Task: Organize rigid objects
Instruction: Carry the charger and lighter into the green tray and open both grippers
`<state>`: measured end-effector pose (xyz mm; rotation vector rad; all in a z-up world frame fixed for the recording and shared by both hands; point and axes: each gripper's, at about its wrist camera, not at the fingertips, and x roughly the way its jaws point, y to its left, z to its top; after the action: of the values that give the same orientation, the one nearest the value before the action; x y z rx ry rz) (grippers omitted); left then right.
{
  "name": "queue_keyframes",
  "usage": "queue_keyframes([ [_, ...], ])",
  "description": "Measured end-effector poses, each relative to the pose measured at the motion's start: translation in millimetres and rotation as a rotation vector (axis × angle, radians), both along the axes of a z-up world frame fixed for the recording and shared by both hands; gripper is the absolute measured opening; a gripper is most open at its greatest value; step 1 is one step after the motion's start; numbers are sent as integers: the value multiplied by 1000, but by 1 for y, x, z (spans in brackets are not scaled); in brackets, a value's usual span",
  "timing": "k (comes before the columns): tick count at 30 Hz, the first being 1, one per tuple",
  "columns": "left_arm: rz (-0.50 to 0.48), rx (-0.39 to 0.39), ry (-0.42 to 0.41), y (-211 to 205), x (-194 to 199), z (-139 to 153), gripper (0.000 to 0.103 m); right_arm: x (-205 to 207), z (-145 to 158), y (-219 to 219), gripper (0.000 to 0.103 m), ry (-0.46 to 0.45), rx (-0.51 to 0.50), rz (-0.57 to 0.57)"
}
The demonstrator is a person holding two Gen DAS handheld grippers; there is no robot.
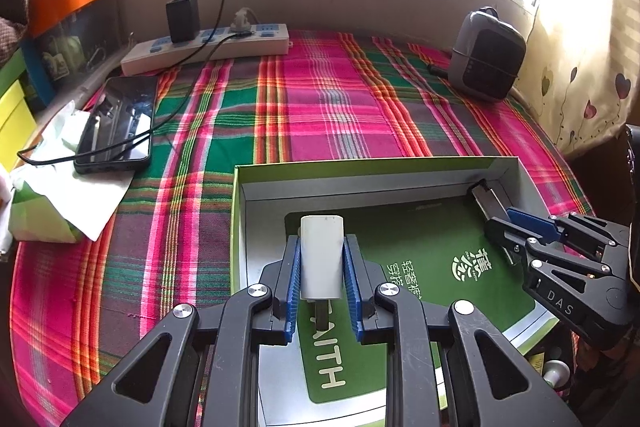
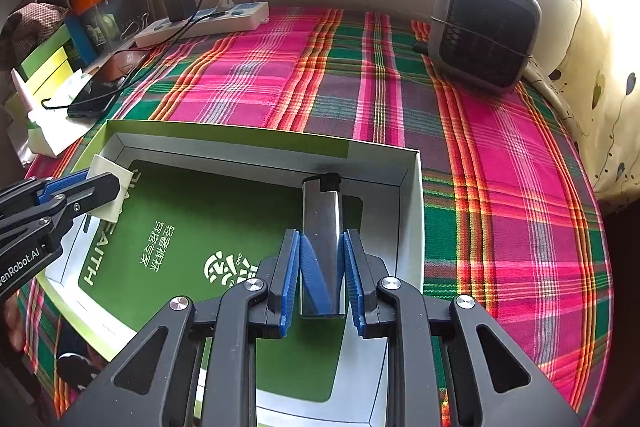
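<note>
Open box (image 1: 500,163) on the plaid surface (image 1: 320,99), nothing loose inside yet. Left claw (image 1: 322,259) clamped on white charger (image 1: 322,251), right claw (image 2: 322,267) clamped on metal lighter (image 2: 322,211), both over the box. Left to do: release both.

Left gripper (image 1: 322,259) clamps white charger (image 1: 322,255) over box (image 1: 240,227).

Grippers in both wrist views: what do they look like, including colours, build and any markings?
Both are alike: black plastic linkage arms with triangular cut-outs, silver round pivot bolts, and ribbed blue pads lining the fingers. The left gripper shows white lettering ending "enRobot.AI" in the right wrist view; the right gripper shows "DAS" in the left wrist view.
</note>
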<state>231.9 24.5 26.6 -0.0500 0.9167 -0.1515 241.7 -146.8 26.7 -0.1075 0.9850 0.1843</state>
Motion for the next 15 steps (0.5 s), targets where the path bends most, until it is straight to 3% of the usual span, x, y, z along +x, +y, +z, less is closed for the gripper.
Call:
queue_keyframes([
  [15, 5, -9, 20, 0, 3, -7, 20, 1, 0, 0, 24, 2, 2, -5],
])
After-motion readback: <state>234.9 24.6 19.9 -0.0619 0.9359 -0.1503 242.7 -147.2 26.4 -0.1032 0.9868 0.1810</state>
